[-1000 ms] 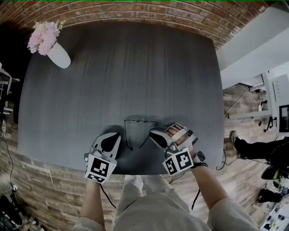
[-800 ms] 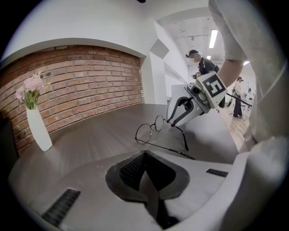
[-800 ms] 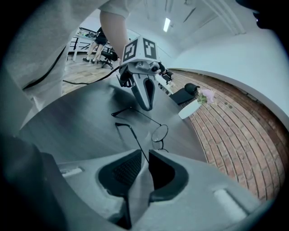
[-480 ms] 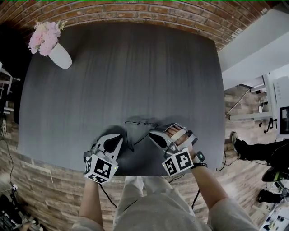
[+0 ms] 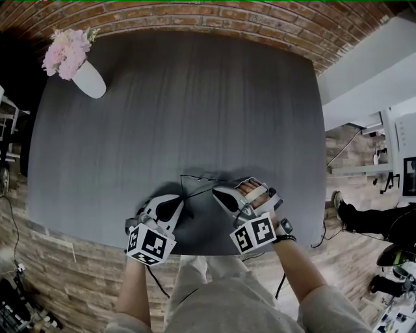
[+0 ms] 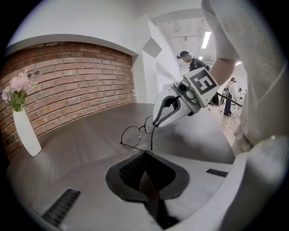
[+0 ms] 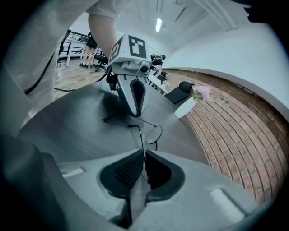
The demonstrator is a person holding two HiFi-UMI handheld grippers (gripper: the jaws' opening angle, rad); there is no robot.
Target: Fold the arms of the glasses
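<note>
Thin black wire glasses (image 5: pixel 195 177) lie near the front edge of the dark grey table (image 5: pixel 182 104). My left gripper (image 5: pixel 184 208) is shut, and one arm of the glasses (image 6: pixel 133 136) runs into its closed tips (image 6: pixel 144 155). My right gripper (image 5: pixel 216 192) has just been closing, and the other arm lies pinched between its pads (image 7: pixel 143 153). In the right gripper view one round lens (image 7: pixel 155 134) sits just past the jaws, with the left gripper (image 7: pixel 134 113) beyond it. The right gripper (image 6: pixel 156 122) touches the frame's far side in the left gripper view.
A white vase with pink flowers (image 5: pixel 88 78) stands at the table's far left corner. The table's front edge (image 5: pixel 195 250) runs right under both grippers. Beyond the table is a brick-patterned surface (image 5: pixel 195 13). People stand far off in the left gripper view (image 6: pixel 194 63).
The left gripper has shifted right, in against the glasses. The right gripper's jaws have closed on an arm. The glasses' arms have swung inward and look shorter from above.
</note>
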